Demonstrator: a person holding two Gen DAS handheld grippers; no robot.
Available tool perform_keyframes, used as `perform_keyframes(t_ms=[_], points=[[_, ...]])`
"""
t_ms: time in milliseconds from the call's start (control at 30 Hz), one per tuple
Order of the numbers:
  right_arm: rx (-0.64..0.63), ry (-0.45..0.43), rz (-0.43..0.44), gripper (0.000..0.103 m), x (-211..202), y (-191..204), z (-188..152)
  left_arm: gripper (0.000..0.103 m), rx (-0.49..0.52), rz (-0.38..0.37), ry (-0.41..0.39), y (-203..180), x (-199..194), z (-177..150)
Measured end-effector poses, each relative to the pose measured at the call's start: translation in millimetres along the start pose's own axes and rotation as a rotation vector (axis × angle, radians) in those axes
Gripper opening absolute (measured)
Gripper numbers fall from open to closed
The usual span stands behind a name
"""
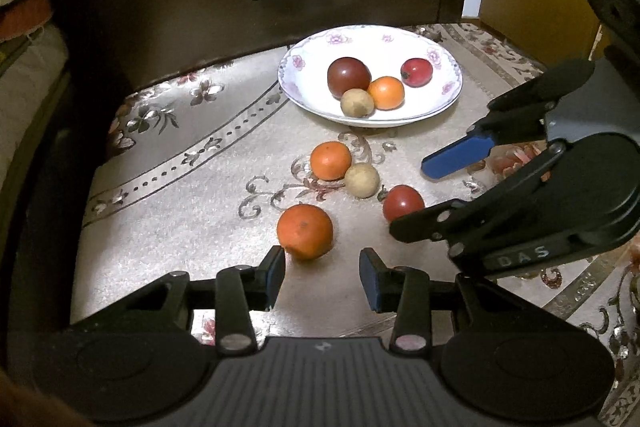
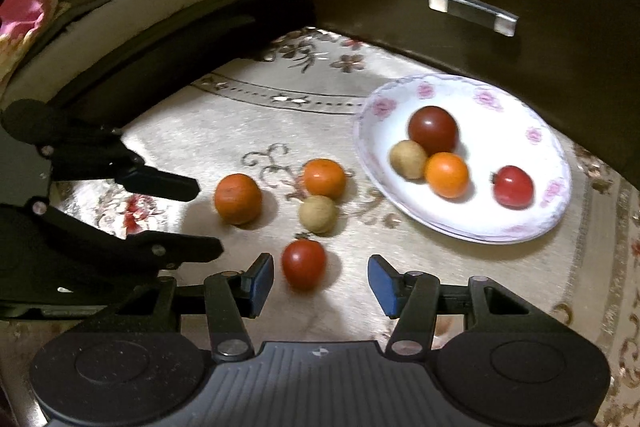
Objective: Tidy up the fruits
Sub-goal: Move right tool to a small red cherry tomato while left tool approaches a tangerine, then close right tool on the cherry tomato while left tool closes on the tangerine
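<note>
Pick-up step is judged to be in hand, with two grasps lined up at once. The left gripper (image 1: 322, 273) is held with jaws apart and nothing between them, the near orange (image 1: 305, 231) lying just ahead of its left pad. The right gripper (image 2: 321, 281) is likewise parted and empty, with the red tomato (image 2: 303, 264) just ahead of the gap, nearer the left pad, not pressed. Next move is judged to call for each gripper to be eased forward and down until its fruit is centred, then closed gently, since round fruit could roll away.

Still loose on the patterned cloth (image 1: 168, 227): a second orange (image 1: 331, 160) touching a tan round fruit (image 1: 361, 180).

The flowered plate (image 1: 400, 37) is set against the dark drawer front (image 1: 200, 7); four fruits are seen in it: a dark red one, a tan one, an orange one clustered, a red one apart.
</note>
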State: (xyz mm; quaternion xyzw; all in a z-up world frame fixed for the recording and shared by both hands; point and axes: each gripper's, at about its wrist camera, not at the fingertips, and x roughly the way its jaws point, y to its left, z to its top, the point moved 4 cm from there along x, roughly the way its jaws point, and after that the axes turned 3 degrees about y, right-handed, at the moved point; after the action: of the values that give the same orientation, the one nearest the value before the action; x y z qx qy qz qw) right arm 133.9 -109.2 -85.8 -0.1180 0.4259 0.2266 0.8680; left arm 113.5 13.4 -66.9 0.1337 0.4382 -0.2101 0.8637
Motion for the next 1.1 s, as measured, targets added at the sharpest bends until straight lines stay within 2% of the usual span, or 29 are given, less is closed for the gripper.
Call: perform_keyframes(t_ms=[133, 200, 367, 567, 767, 1100], points=[[0.002, 0.019, 0.016, 0.048, 13.1, 2.0, 2.7, 0.046, 0.003, 0.002, 0.013, 0.9, 7.3, -0.4], [0.010, 0.042, 0.020, 0.036, 19.1, 1.5, 2.6, 0.046, 0.004, 0.009, 0.011, 1.7, 10.8, 1.9], [0.030, 0.048, 0.034, 0.023, 16.5, -3.2, 3.4, 0.046, -0.012, 0.012, -0.002, 4.4, 18.7, 13.0], [0.031, 0.066, 0.040, 0.023, 11.3, -5.4, -0.7, 0.046, -0.047, 0.018, 0.015, 9.5, 33.2, 14.3], [0.024, 0.072, 0.038, 0.023, 10.8, -5.1, -1.6, 0.046, -0.057, 0.023, -0.004, 8.8, 36.0, 16.9], [0.003, 0.088, 0.002, 0.023, 11.3, -1.1, 0.1, 0.043, -0.028, 0.019, 0.001, 0.4, 32.3, 15.7]])
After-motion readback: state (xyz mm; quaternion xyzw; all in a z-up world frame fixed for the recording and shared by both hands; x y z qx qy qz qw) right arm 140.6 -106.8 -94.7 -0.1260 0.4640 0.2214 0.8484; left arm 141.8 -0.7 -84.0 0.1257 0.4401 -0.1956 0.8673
